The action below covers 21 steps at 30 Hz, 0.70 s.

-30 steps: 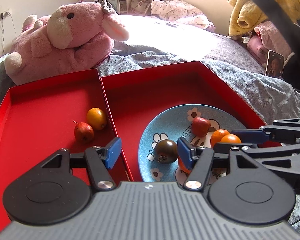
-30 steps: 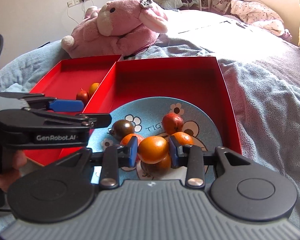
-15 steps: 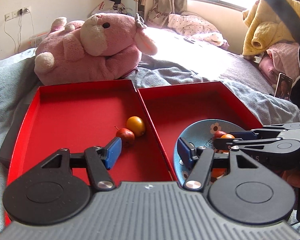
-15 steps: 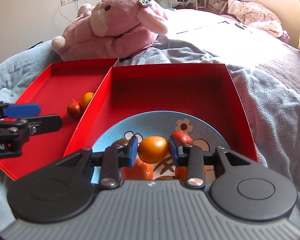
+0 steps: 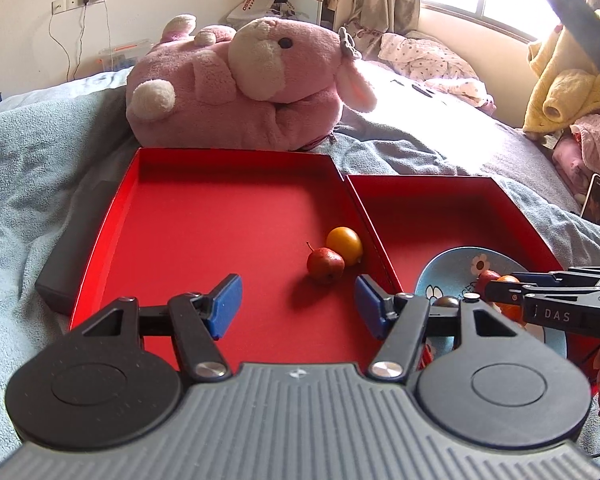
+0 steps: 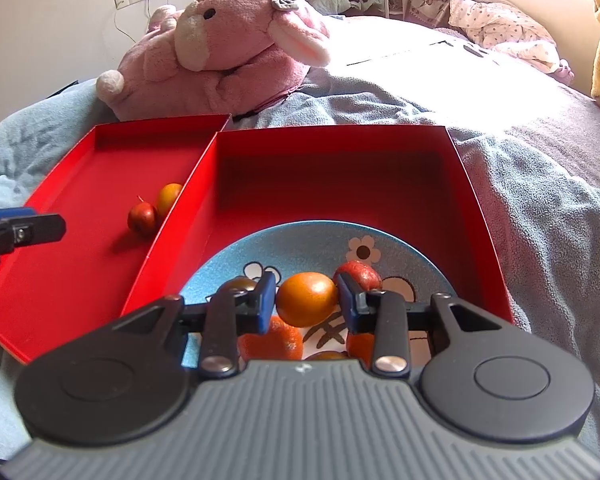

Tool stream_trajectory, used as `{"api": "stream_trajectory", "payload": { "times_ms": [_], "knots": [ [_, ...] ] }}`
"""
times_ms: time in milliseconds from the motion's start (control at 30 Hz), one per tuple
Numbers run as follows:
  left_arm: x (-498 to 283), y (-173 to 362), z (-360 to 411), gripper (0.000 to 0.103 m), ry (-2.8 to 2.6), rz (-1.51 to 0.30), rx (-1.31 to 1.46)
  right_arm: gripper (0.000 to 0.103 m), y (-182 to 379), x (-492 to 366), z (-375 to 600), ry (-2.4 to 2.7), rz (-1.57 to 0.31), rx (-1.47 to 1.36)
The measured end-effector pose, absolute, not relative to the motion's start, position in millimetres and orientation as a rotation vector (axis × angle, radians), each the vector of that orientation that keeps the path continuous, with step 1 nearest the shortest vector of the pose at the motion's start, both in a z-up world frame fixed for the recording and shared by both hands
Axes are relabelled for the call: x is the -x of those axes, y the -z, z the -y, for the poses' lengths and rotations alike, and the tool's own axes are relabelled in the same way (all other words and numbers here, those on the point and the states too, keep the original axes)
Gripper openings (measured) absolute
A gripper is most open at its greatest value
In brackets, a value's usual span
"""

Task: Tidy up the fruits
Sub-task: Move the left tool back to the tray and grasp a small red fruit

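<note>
My right gripper (image 6: 306, 300) is shut on an orange fruit (image 6: 306, 299) and holds it above a blue flowered plate (image 6: 300, 240) in the right red tray (image 6: 332, 184). On the plate lie a red fruit (image 6: 360, 274), a dark fruit (image 6: 240, 283) and orange fruits (image 6: 272, 344). My left gripper (image 5: 298, 304) is open and empty, low over the left red tray (image 5: 220, 224). In that tray a small red fruit (image 5: 325, 265) and an orange-yellow fruit (image 5: 344, 241) lie touching, by the wall between the trays. The right gripper (image 5: 500, 286) shows at the left wrist view's right edge.
Both trays rest on a blue-grey blanket (image 6: 540, 200) on a bed. A big pink plush toy (image 5: 240, 88) lies just behind the trays. A dark flat box (image 5: 72, 248) lies along the left tray's left side. A phone (image 5: 598, 204) stands at the right.
My left gripper has swung left, from over the plate to over the left tray. My right gripper has lifted the orange fruit off the pile and drawn back a little.
</note>
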State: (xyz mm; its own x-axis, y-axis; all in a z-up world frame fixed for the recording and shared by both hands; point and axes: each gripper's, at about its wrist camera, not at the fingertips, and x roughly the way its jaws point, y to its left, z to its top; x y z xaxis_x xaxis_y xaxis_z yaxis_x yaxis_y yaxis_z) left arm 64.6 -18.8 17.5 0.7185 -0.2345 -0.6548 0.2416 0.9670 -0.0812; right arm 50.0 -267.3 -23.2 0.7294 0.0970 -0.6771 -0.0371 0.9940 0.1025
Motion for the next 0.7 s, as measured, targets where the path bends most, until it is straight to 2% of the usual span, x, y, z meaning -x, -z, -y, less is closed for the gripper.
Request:
{"api": "stream_trajectory", "payload": {
  "times_ms": [67, 133, 700],
  "knots": [
    [-71, -14, 20, 0.068, 0.265, -0.738, -0.005, 0.039, 20, -48, 263, -0.084, -0.734, -0.076],
    [-77, -9, 23, 0.068, 0.273, -0.753, -0.011, 0.049, 18, -46, 259, -0.092, -0.717, -0.055],
    [-128, 29, 65, 0.068, 0.29, -0.84, -0.105, 0.049, 11, -32, 268, -0.152, -0.671, -0.101]
  ]
}}
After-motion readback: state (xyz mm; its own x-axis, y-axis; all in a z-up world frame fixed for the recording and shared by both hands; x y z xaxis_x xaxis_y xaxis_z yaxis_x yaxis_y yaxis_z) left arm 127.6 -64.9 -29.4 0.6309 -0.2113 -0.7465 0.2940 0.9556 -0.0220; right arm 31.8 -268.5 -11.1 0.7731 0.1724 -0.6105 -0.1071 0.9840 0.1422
